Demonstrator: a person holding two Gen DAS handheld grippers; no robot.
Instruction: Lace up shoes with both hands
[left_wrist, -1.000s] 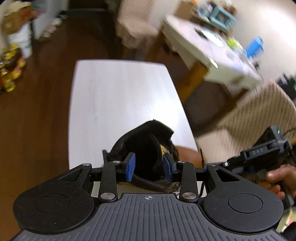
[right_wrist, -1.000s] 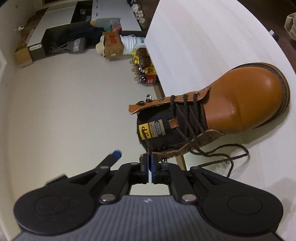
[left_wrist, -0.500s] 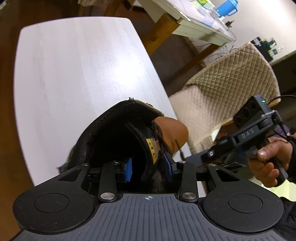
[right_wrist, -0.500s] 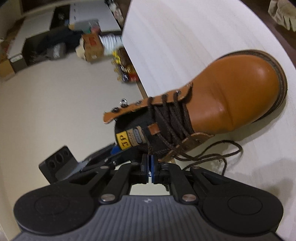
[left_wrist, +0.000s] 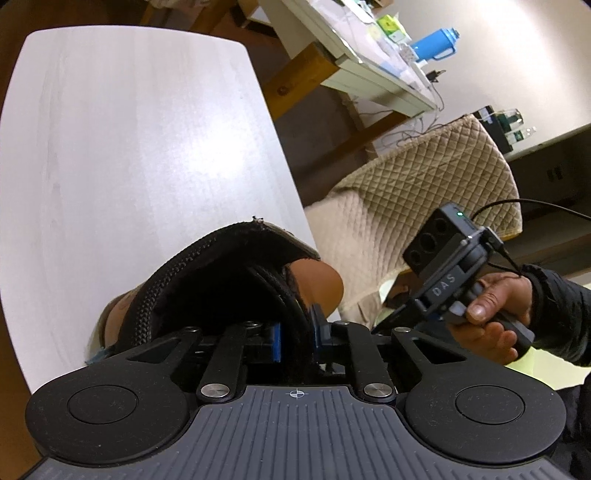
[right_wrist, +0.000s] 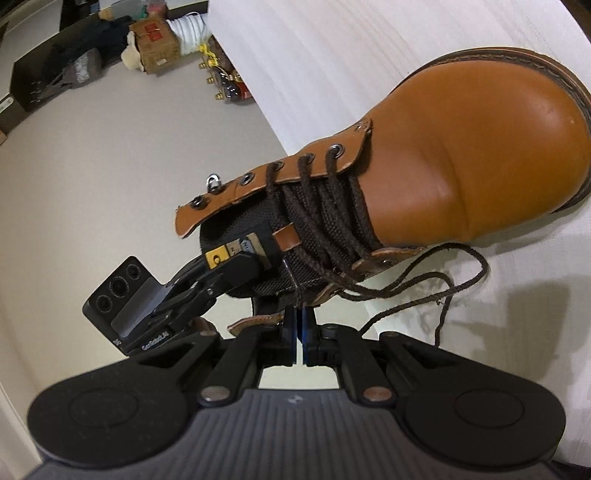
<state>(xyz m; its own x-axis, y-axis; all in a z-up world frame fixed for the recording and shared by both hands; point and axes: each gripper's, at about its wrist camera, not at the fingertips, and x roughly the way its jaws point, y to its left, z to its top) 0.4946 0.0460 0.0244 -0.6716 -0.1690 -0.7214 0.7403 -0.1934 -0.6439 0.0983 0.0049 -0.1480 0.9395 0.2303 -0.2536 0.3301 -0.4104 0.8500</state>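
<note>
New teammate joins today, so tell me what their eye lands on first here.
A tan leather boot lies on the white table, brown laces trailing loose beside it. The left tool is closing on the boot's black tongue. The right tool is shut on a lace end.

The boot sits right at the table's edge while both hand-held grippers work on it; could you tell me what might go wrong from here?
1. The boot overhangs the white table at its heel end; a hard pull might drag it off.
2. The left hand-held gripper is closing on the tongue; if it slips, the boot is no longer steadied.
3. The right hand-held gripper pinches only the lace tip; it could pull free, and the loose lace may snag.
</note>
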